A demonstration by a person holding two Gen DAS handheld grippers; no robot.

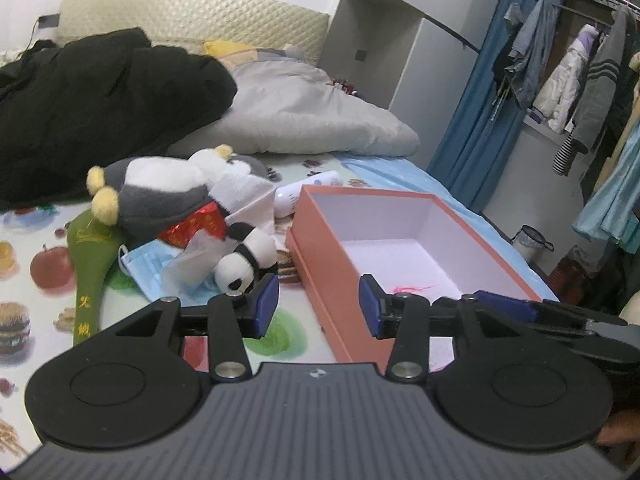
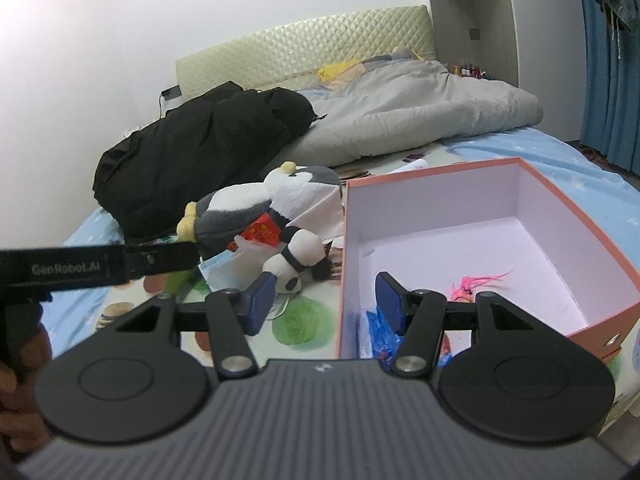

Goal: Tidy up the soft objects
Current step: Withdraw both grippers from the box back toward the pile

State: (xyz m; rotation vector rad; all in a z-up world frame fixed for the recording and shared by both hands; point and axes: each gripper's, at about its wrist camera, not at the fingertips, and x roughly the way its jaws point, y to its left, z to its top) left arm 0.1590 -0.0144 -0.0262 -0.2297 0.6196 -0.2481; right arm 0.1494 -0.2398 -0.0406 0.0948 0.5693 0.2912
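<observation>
Heap of soft objects on the bed: grey-and-white penguin plush (image 1: 160, 192) on top, small panda plush (image 1: 246, 258) at the near edge, blue face mask (image 1: 146, 266) beneath, red foil packet (image 1: 192, 228) between them, green cloth pouch (image 1: 90, 268) to the left of the heap. All outside the box, just beside its left wall.

Salmon-pink box (image 2: 576, 216), lid off, white inside, nearly empty: only a pink tufted item (image 2: 478, 284) on its floor, and a blue crinkled item (image 2: 374, 328) at the near wall, partly hidden by the gripper.

Left gripper (image 1: 318, 306): jaws partly apart, nothing between the pads, straddling the near-left corner of the box, left pad near the panda plush without visible contact. Right gripper (image 2: 326, 302): jaws partly apart, empty, straddling the left wall of the box, one pad outside near the panda plush, one inside.

Progress, as judged: early stage. Little packed; penguin, panda, mask and pouch left to move into the box. White cylindrical item (image 1: 306, 190) behind the box, kind unclear.

Surroundings: fruit-print sheet (image 1: 36, 240), black jacket (image 1: 92, 108), grey duvet (image 1: 312, 116), quilted headboard (image 1: 192, 12), hanging clothes (image 1: 568, 80) on the right.
</observation>
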